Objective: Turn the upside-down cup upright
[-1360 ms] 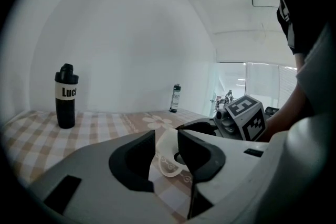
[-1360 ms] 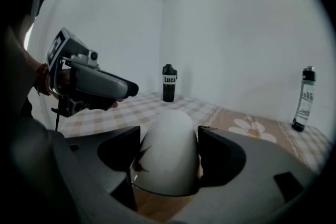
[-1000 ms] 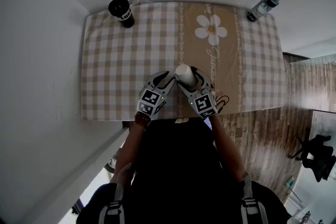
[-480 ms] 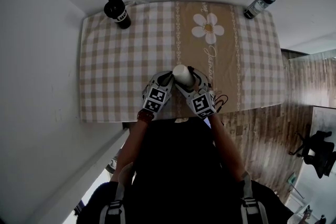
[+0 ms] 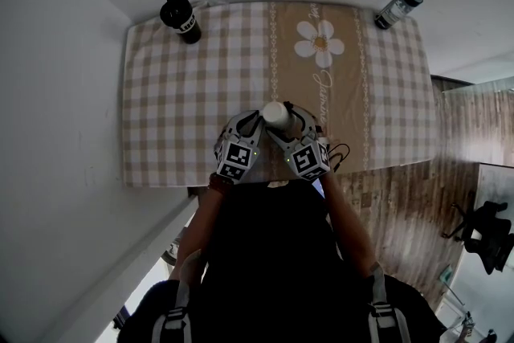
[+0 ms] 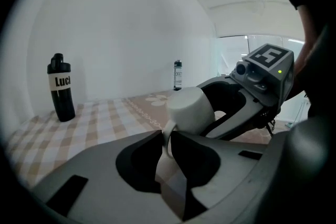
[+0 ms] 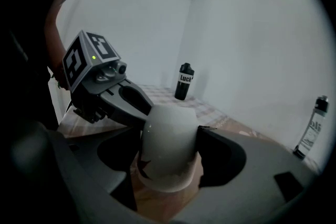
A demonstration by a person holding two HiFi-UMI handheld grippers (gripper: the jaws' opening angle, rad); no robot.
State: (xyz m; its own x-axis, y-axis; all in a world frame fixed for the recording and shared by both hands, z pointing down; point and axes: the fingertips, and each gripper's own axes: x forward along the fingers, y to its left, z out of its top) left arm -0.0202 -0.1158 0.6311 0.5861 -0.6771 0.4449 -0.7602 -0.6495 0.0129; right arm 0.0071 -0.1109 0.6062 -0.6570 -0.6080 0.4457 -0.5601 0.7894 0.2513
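A white cup [image 5: 274, 115] is held upside-down just above the checked tablecloth [image 5: 177, 108], near the table's front edge. My right gripper [image 5: 283, 120] is shut on the cup's body [image 7: 169, 139], one jaw on each side. My left gripper [image 5: 255, 120] comes in from the left. Its jaws are closing, with the cup's handle [image 6: 169, 134] pinched between them. In the left gripper view the cup [image 6: 190, 109] tilts with its base up and to the right. The cup's mouth faces down and is hidden.
A black bottle [image 5: 181, 18] stands at the table's far left corner and a clear bottle with a dark cap [image 5: 399, 7] at the far right. A daisy print [image 5: 321, 44] marks the cloth's middle strip. A wall runs along the left; wood floor and an office chair [image 5: 486, 233] lie right.
The left gripper has closed in on the cup from the left, and its wide jaws have narrowed onto the handle. The cup and right gripper have rolled slightly in place.
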